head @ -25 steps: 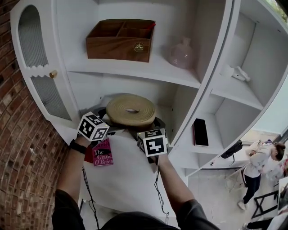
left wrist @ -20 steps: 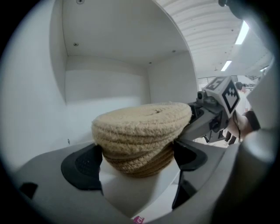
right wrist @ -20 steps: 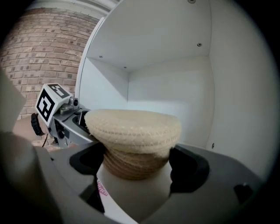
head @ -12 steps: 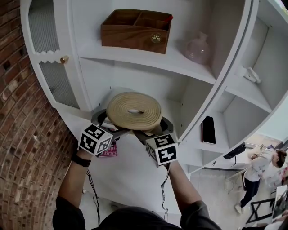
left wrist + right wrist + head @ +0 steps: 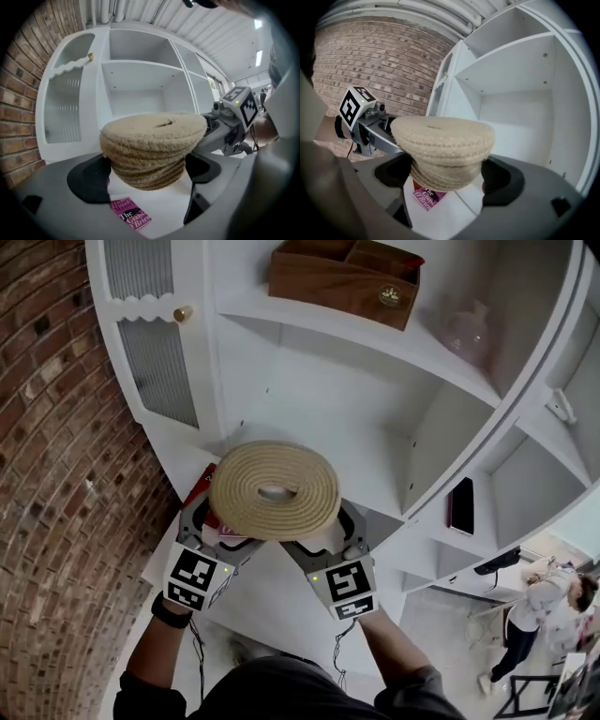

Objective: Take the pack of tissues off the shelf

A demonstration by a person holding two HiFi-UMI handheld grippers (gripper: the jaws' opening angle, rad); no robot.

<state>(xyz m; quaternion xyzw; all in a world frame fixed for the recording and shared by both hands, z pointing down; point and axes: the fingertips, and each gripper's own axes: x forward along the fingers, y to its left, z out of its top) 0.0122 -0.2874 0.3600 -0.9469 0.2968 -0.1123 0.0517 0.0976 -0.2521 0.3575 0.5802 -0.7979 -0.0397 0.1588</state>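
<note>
**Woven tissue pack held off the cabinet by both grippers**

Woven rope forms the round tissue pack (image 5: 274, 491), which hangs in the air just in front of the white cabinet (image 5: 309, 409), level with its lower open compartment and clear of every shelf. The left gripper (image 5: 145, 171) and the right gripper (image 5: 447, 176) each have their jaws spread wide and pressed against opposite sides of the pack's lower body.

It should be light and not fragile. The coiled sides look rough enough not to slip, but they probably give if squeezed hard. The body narrows toward the base under a wider top, so the low grip suits it, since that overhang would likely catch on the pads if the pack slid down. Gentle pressure and a level carry seem enough.

The head view alone shows the slot in the pack's top and both grippers reaching in from the side away from the cabinet. It also shows a wooden box (image 5: 342, 282) on the cabinet's upper shelf. It hides the pads under the pack's overhang.

The two gripper views show those pads against the tapered sides. They also show a pink book (image 5: 131, 213) lying on the cabinet's bottom ledge, directly under the pack. Each gripper view catches the other gripper's marker cube as well.
</note>
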